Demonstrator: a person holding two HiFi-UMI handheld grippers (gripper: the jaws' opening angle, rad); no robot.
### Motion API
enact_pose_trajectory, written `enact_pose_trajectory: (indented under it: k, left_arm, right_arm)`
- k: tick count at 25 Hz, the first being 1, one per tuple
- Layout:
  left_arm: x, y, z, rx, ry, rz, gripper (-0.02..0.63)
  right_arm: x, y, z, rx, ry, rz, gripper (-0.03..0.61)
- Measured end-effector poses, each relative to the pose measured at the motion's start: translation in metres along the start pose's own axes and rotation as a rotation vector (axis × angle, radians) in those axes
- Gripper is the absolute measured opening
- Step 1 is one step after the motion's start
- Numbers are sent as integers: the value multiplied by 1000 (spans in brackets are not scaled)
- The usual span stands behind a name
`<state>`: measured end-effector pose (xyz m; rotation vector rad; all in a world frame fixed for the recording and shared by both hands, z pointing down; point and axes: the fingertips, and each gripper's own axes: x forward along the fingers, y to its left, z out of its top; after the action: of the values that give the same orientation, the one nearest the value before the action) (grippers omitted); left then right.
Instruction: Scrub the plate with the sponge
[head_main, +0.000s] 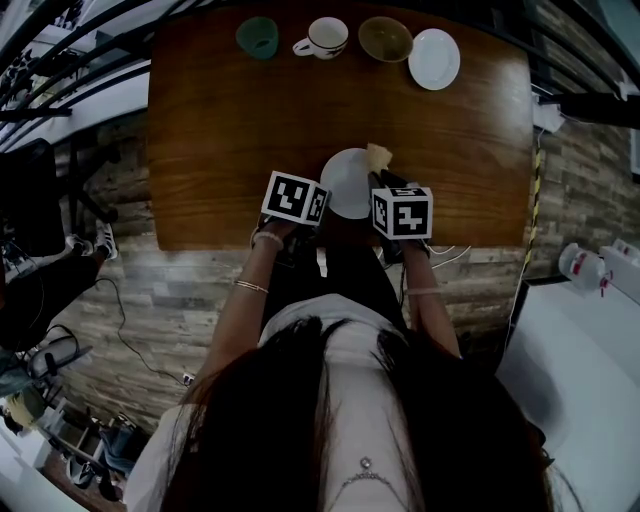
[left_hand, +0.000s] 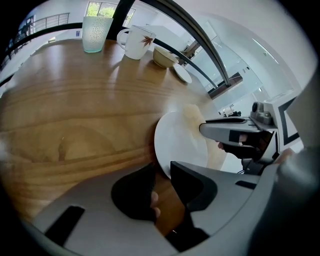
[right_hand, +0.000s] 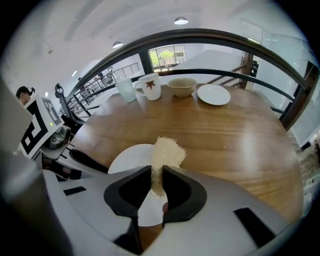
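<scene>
The soft sponge (right_hand: 167, 154) is squeezed thin in the right gripper (right_hand: 157, 171). The stiff, breakable plate (left_hand: 180, 142) is pinched at its rim by the left gripper (left_hand: 161, 168).

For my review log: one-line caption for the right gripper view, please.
Right tongs pinch a beige sponge over a white plate on the wooden table.

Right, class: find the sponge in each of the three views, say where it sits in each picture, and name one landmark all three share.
Head view: sponge just above centre, at the plate's far right rim.
Left gripper view: right of centre, beige, beyond the plate.
Right gripper view: low centre, pinched between the right gripper's jaws.
Shared landmark: the white leaf-print mug on the table's far side.
</scene>
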<state>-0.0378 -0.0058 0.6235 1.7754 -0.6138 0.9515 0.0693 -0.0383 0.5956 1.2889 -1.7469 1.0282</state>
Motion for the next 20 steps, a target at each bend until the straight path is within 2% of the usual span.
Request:
enact_pose_trajectory:
  k: [8,13,15,20]
  left_arm:
    - [1,-1,0,-17,-16,-7,105]
    - [-1,-1,2,-24,-17,-14,104]
    - [-1,0,1,-26,-15,-12,104]
    - [-1,1,0,-32,-7,0,104]
  right_arm:
    - [15,57,-11,-76,41,135,87]
    - [16,81,-12,-53,50,249,87]
    - [16,78,-13,-48,49,247,87]
    - [9,52,-15,-29,36,178,87]
